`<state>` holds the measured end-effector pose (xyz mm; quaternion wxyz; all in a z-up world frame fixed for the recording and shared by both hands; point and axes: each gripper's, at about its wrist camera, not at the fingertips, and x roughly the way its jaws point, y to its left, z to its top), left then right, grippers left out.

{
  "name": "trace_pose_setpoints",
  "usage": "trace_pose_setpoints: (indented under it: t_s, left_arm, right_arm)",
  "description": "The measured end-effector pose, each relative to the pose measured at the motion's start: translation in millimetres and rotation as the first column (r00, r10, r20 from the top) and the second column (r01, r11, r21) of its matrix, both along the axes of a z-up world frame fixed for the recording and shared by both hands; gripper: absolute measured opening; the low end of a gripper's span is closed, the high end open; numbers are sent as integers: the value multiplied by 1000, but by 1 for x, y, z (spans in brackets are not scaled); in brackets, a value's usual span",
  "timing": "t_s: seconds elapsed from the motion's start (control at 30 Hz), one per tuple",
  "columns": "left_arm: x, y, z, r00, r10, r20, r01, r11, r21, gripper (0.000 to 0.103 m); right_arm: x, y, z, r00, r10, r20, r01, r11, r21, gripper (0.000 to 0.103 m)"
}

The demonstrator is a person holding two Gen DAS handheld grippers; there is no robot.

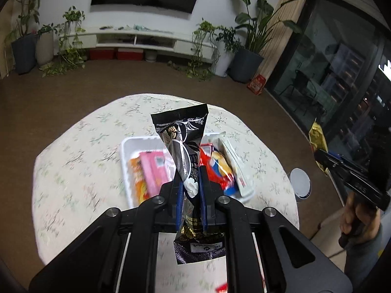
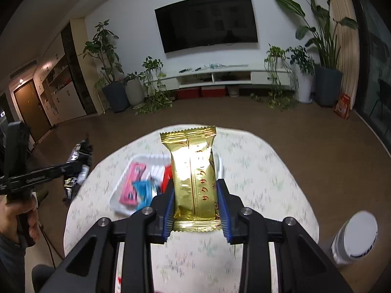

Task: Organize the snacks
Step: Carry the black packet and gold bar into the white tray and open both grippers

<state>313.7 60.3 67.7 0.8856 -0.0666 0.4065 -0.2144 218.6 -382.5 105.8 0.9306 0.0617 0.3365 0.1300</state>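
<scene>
Left gripper (image 1: pixel 191 183) is pinching black pack (image 1: pixel 182 144) between its fingers; right gripper (image 2: pixel 195 200) is clamping gold pack (image 2: pixel 193 175). Both are hanging above the tray (image 1: pixel 127 146). Risk: slick film slipping out, missing it.

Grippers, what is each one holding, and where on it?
Left gripper pinches the black packet across its lower middle; right gripper clamps the gold packet by its side edges, near the bottom.

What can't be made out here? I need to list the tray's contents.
- Left wrist view: black packet in the left gripper hides the white tray's middle; the snacks are blurred.
- Right wrist view: gold packet in the right gripper covers the tray's right half.
</scene>
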Motion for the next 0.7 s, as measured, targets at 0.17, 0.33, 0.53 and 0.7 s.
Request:
trace_pose_setpoints:
  t_s: [0.17,0.33,0.53,0.7]
  left_arm:
    - [52,-32,-25,998,-12,-65,14,999,42,9]
    - [89,-58,-63,992,-17,-124,27,996,81,9]
    - [107,-69,-100,988,-16,-151,34,993,115,10]
    - [114,-69,-111,989,-3,-147,21,992,125,10]
  right_arm:
    - [48,32,-4,999,28,-34,-28,1000,-7,34]
    - [88,63,-41,993,29,-112,-36,998,-56,34]
    - [121,75,-95,977,-6,-212,-13,996,-91,34]
    - [133,79,-123,966,-26,-258,-5,993,-119,34]
